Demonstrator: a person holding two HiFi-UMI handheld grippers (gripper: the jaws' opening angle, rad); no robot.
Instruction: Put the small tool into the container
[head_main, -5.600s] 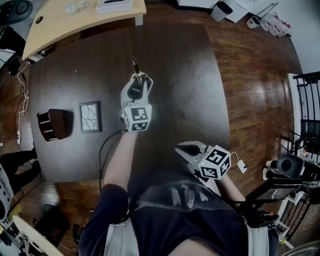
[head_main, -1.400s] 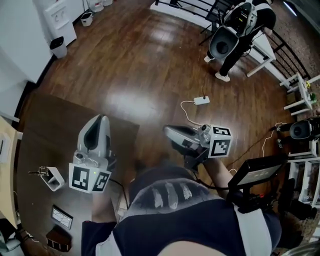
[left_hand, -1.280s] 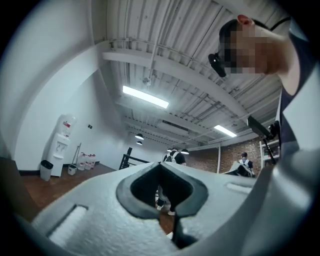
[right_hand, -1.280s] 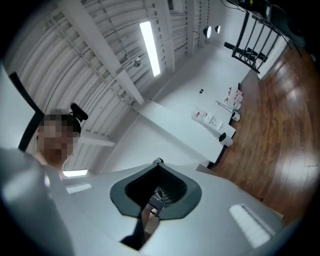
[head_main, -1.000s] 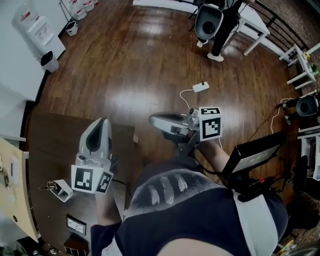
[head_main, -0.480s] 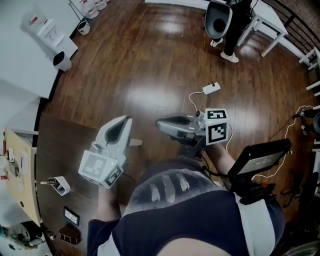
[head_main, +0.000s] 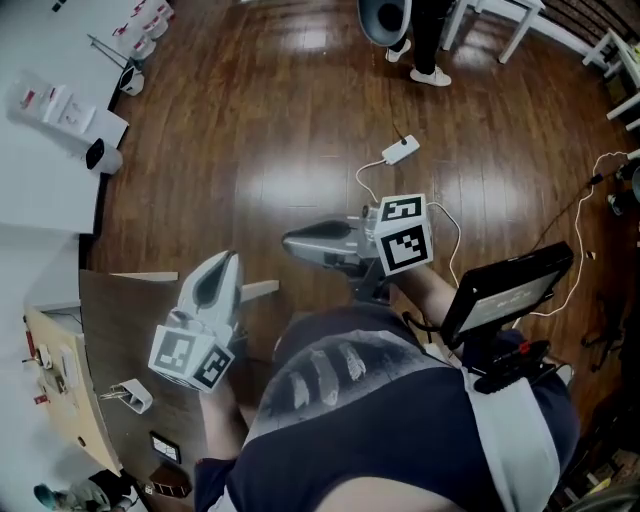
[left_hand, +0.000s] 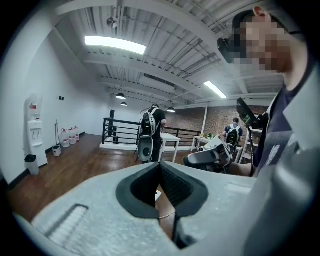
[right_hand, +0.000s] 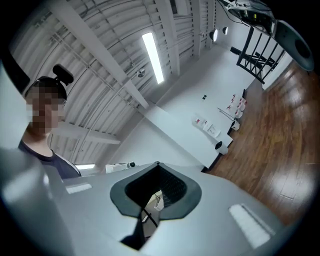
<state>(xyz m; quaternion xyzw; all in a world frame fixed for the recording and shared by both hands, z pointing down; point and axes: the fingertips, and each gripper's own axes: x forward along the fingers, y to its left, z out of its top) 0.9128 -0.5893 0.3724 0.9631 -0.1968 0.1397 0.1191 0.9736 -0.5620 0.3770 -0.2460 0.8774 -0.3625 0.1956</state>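
Note:
A small white container (head_main: 133, 395) lies on the dark table (head_main: 120, 320) at the lower left of the head view, with the thin metal tool (head_main: 110, 394) sticking out of it. My left gripper (head_main: 228, 258) hovers above the table's edge, up and to the right of the container, shut and empty. In the left gripper view its jaws (left_hand: 160, 164) meet, pointing into the room. My right gripper (head_main: 288, 240) is held over the wooden floor, shut, with nothing in it. The right gripper view shows the closed tip (right_hand: 157, 164) aimed at a white wall.
A light wooden desk (head_main: 60, 370) borders the table on the left. A small framed tile (head_main: 165, 447) and a brown object (head_main: 165, 488) lie near the container. On the floor are a white adapter with cable (head_main: 400, 150) and a standing person (head_main: 425, 40). A black screen on a stand (head_main: 505, 290) is on the right.
Earlier the left gripper held the tool over the table; now the tool sits in the white container and the gripper is empty. The view has swung away and both grippers have drifted slightly.

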